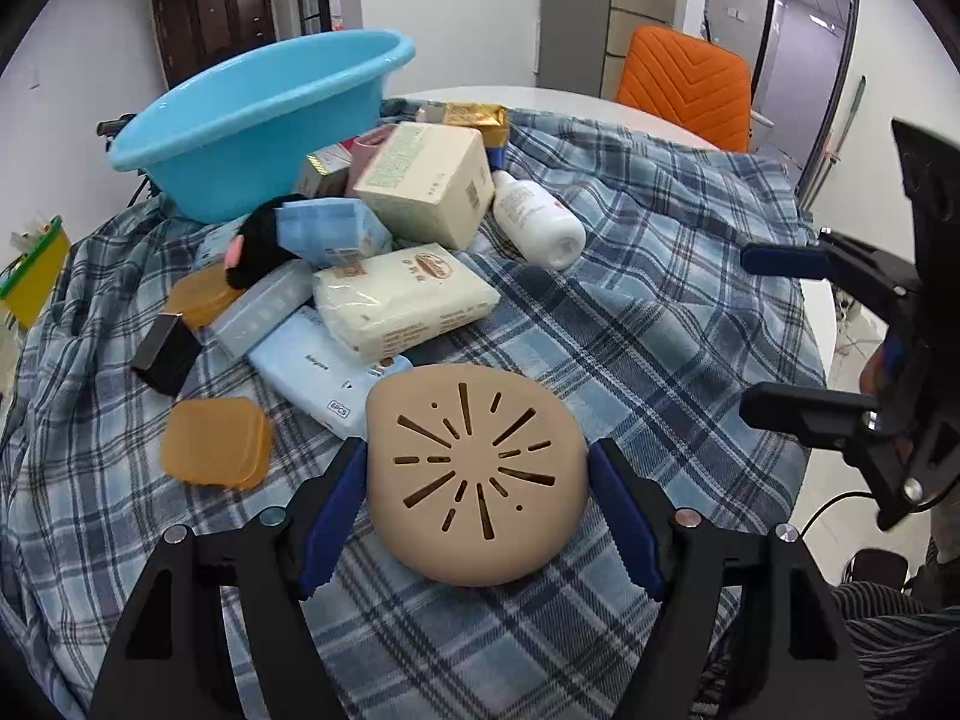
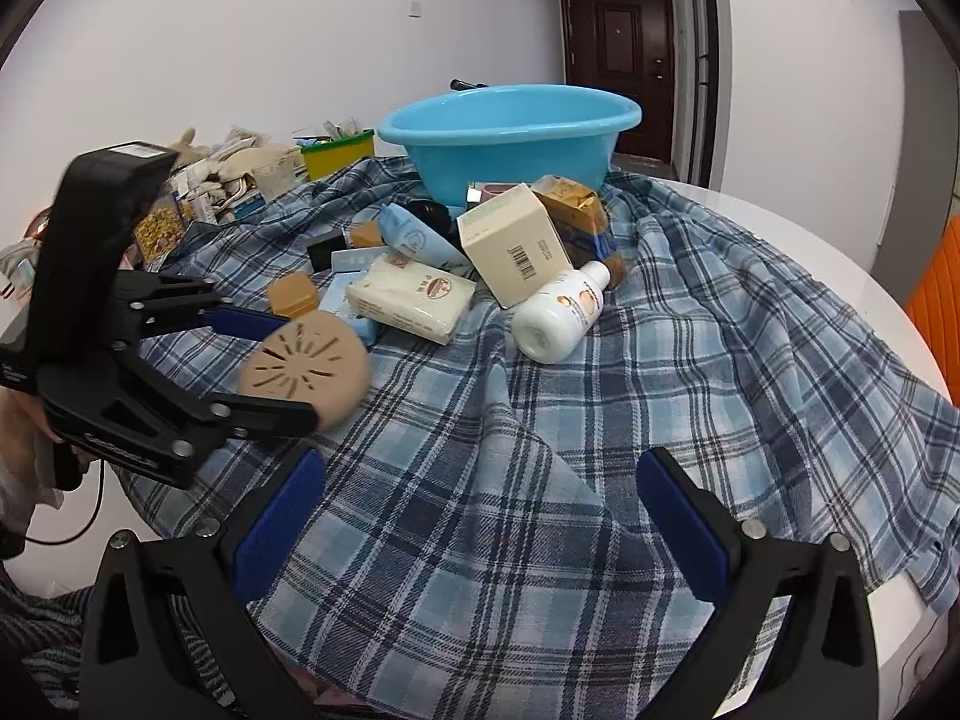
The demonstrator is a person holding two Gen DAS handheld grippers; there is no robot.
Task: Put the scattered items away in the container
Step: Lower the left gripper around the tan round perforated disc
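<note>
The left gripper (image 1: 477, 501) had its blue-padded jaws clamped on the round tan plastic disc with slotted cuts (image 1: 474, 480), which sat between them, tilted above the blue plaid cloth (image 1: 630, 312). Rightward, the right gripper (image 2: 480, 516) stood with jaws apart and empty, the light blue plastic basin (image 2: 510, 132) well beyond.

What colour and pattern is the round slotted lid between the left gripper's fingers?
The round lid is tan, with dark slots radiating from its centre; the left wrist view shows it best.
</note>
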